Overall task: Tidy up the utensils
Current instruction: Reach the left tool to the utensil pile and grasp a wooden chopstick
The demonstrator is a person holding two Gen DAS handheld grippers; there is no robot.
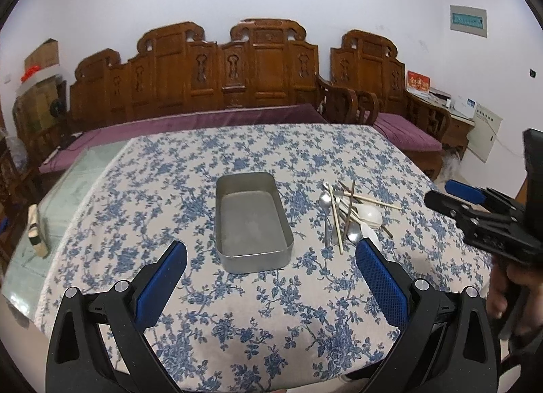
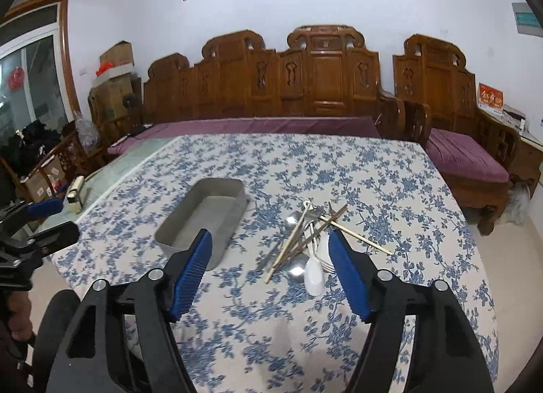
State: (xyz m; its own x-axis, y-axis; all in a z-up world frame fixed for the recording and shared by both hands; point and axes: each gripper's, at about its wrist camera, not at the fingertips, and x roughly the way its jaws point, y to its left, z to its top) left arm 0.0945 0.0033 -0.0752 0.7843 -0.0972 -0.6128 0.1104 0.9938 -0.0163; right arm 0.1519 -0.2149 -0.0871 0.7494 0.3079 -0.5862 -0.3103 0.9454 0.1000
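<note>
Steel, bamboo and white plastic, all tangled: the pile of utensils lies on the flowered tablecloth, just right of the empty metal tin.

- Pile holds metal spoons, pale chopsticks, darker sticks, a fork partly hidden, and a white spoon nearest the edge. Pieces cross and overlap.
- Handling, my guess: everything light and stiff. Polished metal likely slips between pads; chopsticks thin, prone to roll or pivot. White spoon could crack if squeezed hard.
- Best hold, probably: pinch across a handle near its middle, top piece first, so the rest stays put. Lifting a buried piece would likely drag neighbours.
- Tin sits flat, open side up, nothing in it; likely the destination.
- Right gripper hovers just short of the pile, fingers spread wide, holding nothing.
- Left gripper hangs before the tin's near end, fingers wide apart, empty too.
</note>
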